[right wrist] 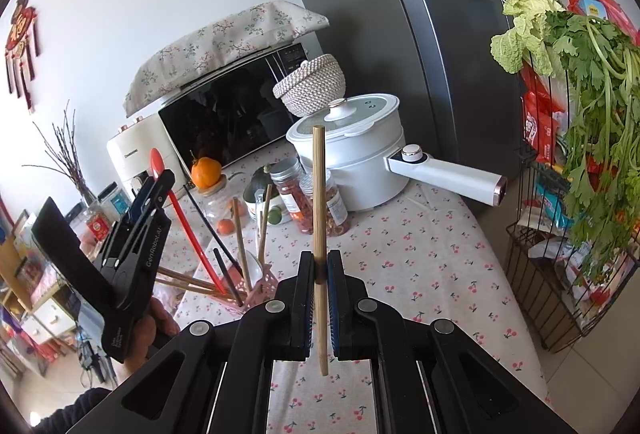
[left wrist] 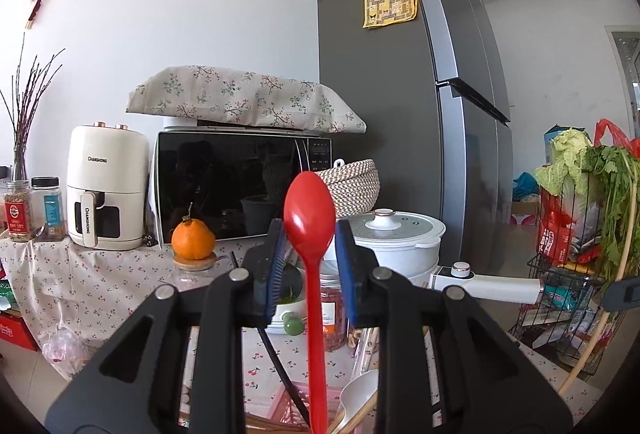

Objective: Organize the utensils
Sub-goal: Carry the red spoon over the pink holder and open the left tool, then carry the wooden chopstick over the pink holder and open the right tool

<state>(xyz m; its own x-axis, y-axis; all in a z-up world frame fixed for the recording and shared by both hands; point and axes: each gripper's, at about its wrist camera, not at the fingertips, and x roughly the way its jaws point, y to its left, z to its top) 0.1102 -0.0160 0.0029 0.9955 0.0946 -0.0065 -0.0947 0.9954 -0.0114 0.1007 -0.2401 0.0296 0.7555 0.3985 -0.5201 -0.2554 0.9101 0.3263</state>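
Note:
My left gripper (left wrist: pixel 310 234) is open; a red plastic spoon (left wrist: pixel 310 218) stands upright between its blue pads without touching them, its handle running down into a pink basket (left wrist: pixel 288 406). In the right wrist view the left gripper (right wrist: pixel 154 179) is at the left, beside the red spoon (right wrist: pixel 188 222). My right gripper (right wrist: pixel 320 270) is shut on a bamboo chopstick (right wrist: pixel 319 193), held upright above the table. The pink basket (right wrist: pixel 268 284) holds several chopsticks, dark and wooden, and a white spoon (left wrist: pixel 356 398).
A white electric pot (right wrist: pixel 352 145) with a long handle stands behind jars (right wrist: pixel 320 201) on the cherry-print tablecloth (right wrist: pixel 420 274). A microwave (left wrist: pixel 240 189), air fryer (left wrist: pixel 106 189), orange (left wrist: pixel 193 238) and woven basket (left wrist: pixel 352 189) are at the back. A wire rack with greens (right wrist: pixel 580 113) is at the right, by the fridge (left wrist: pixel 400 93).

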